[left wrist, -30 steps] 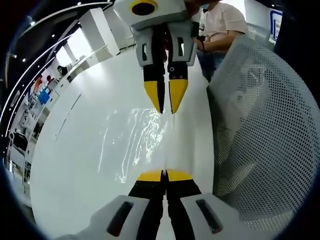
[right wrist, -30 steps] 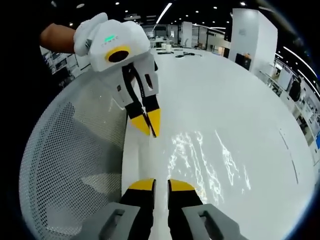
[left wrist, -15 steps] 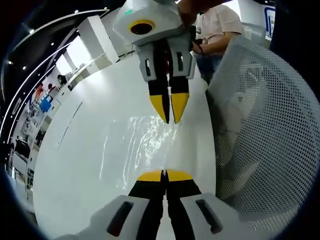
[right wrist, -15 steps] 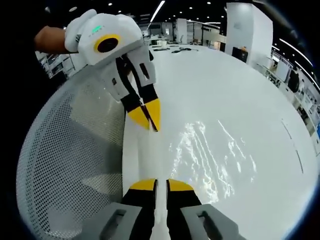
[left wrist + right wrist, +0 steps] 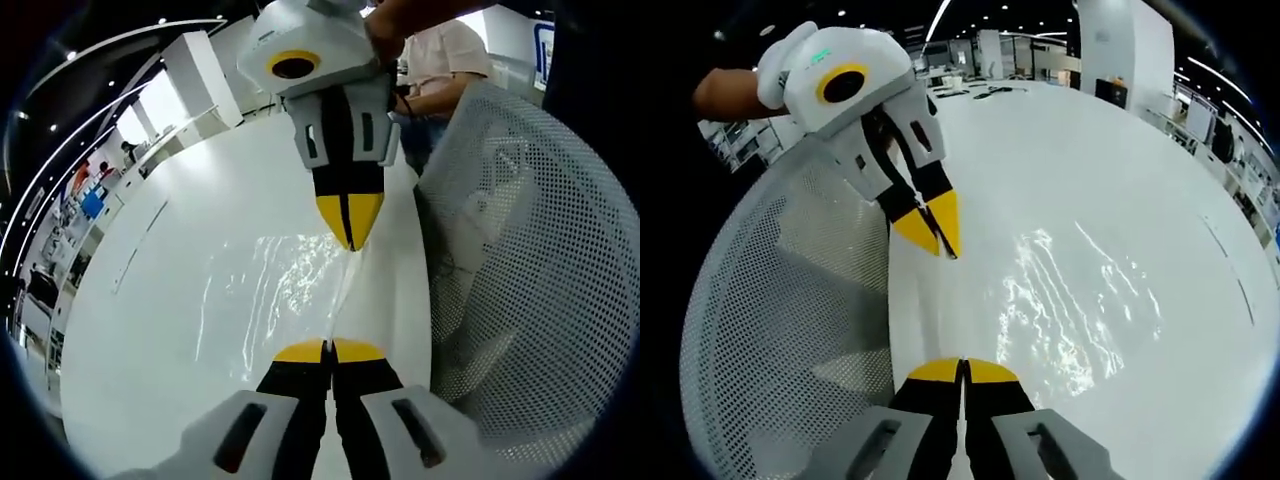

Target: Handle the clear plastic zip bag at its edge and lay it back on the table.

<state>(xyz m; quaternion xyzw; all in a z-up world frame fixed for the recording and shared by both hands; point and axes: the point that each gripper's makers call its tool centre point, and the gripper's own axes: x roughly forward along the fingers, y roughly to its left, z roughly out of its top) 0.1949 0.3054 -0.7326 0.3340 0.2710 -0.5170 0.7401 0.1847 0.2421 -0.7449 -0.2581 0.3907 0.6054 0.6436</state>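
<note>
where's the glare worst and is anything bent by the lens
Left gripper view: ceiling light glints off the crinkled zip bag on the white table. Right gripper view: the same sparkle on the bag; the table edge and white mesh basket curve strongly from fisheye.

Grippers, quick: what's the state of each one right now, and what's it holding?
Left gripper: shut on the edge of the clear zip bag.
Right gripper: shut on the bag's opposite edge.
</note>
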